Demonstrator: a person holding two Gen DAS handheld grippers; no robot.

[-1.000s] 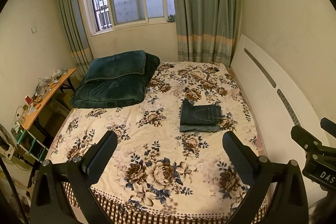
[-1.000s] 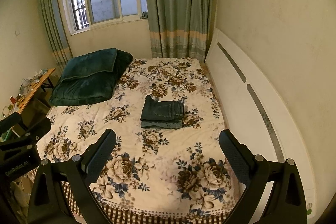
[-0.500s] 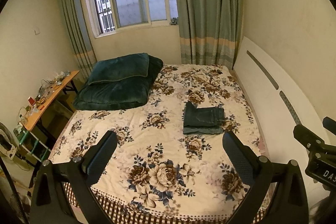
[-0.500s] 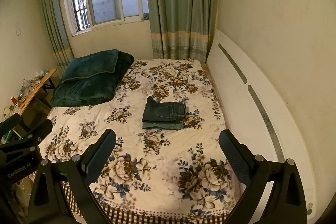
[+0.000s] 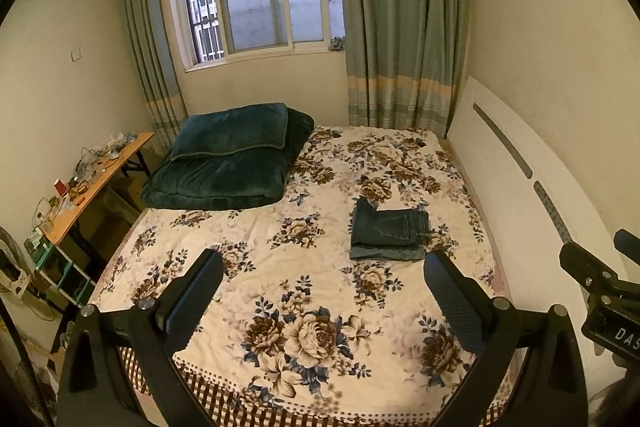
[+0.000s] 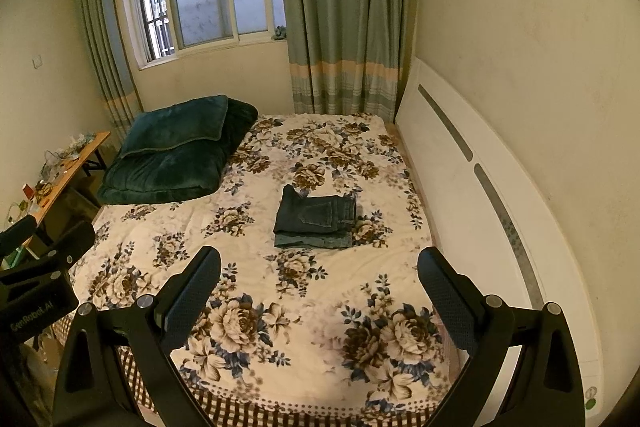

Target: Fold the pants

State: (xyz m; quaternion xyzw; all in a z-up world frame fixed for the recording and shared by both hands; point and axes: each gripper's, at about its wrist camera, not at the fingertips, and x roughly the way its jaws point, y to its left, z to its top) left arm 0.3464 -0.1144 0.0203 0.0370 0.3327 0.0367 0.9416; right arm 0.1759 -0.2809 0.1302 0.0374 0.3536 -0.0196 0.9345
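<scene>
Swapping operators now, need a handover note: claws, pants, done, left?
Left claw: open, empty, held above the near end of the bed.
Right claw: open, empty, also held back over the near end.
Pants: folded into a compact stack on the bed's floral cover, toward the headboard side, apart from the green quilt.
Done: the fold looks complete.
Left: apparently nothing; perhaps check the stack's edges.

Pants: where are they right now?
The folded pants lie on the floral bedspread, right of centre, nearer the white headboard than the green quilt.
</scene>
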